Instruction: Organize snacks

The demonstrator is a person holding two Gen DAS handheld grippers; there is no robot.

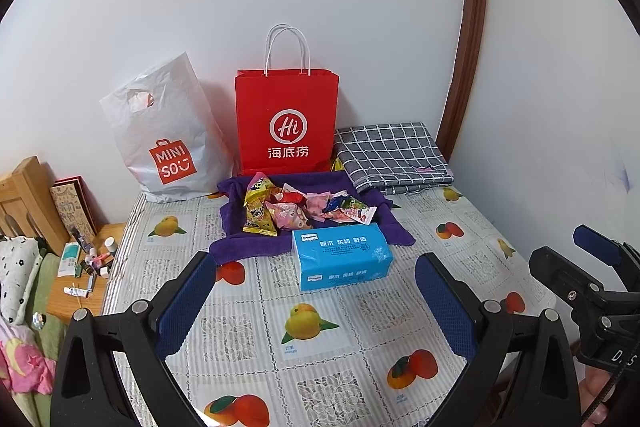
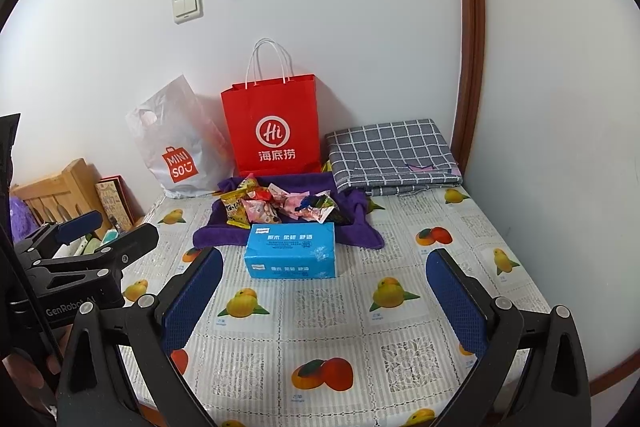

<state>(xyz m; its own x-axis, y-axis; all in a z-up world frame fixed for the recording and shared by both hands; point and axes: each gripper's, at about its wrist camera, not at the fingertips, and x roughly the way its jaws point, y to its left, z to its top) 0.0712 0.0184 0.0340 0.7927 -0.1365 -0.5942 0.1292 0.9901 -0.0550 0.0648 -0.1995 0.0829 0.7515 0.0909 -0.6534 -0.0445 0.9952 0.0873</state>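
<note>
nightstand clutter (image 1: 86,263) shows clearly in left view only.

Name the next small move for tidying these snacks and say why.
Probably ease the right tongs forward over the blue tissue pack toward the snack packets heaped on the purple towel. Both tongs are open and empty, well short of the heap, and the red paper bag stands just behind.
</note>
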